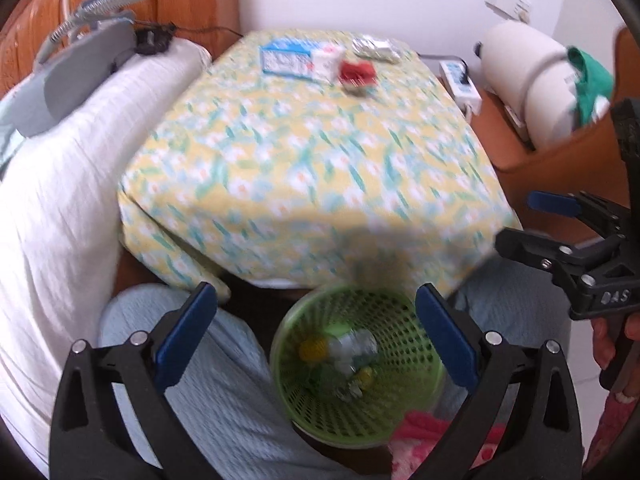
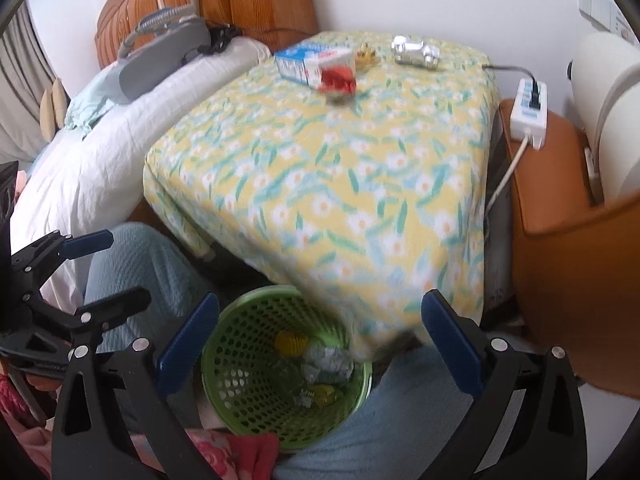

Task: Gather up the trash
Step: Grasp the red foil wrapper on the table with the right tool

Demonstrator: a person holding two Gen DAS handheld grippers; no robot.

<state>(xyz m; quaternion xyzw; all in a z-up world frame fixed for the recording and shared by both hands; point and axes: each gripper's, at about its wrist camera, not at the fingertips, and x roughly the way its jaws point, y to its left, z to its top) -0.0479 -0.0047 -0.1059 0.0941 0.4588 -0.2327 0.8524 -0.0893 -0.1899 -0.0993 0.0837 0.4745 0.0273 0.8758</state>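
Between the person's knees, the green mesh basket [image 1: 360,364] is sitting upright, just below the near edge of the table with the floral cloth [image 1: 312,152]. Crumpled trash is lying in its bottom: a silvery wad [image 1: 354,346] and two yellow bits; details are blurring out.

The left gripper [image 1: 316,336] is hanging above the basket mouth, pointing steeply down, jaws spread wide, nothing between the blue pads [image 1: 186,336]. The right gripper [image 2: 316,344] is hanging beside it, just right of the basket in its own view, jaws likewise spread wide and gripping nothing. In the left wrist view the right gripper is showing at the right edge with fingers of the person's hand [image 1: 612,340] wrapping its handle.

Trash still waiting on the far end of the table:
- blue-and-white carton [image 2: 312,62] lying on its side
- red wrapper [image 2: 338,80] touching the carton's near end
- crushed silver foil piece [image 2: 416,53] to the right, apart from the carton
- small yellow scrap [image 2: 367,56] between carton and foil

Off to the sides: white bedding [image 2: 100,160] with a grey device and hose [image 2: 160,60] on the left, white power strip [image 2: 530,110] on a brown stand [image 2: 560,200] on the right. Light blue trouser legs [image 1: 224,392] are flanking the basket.
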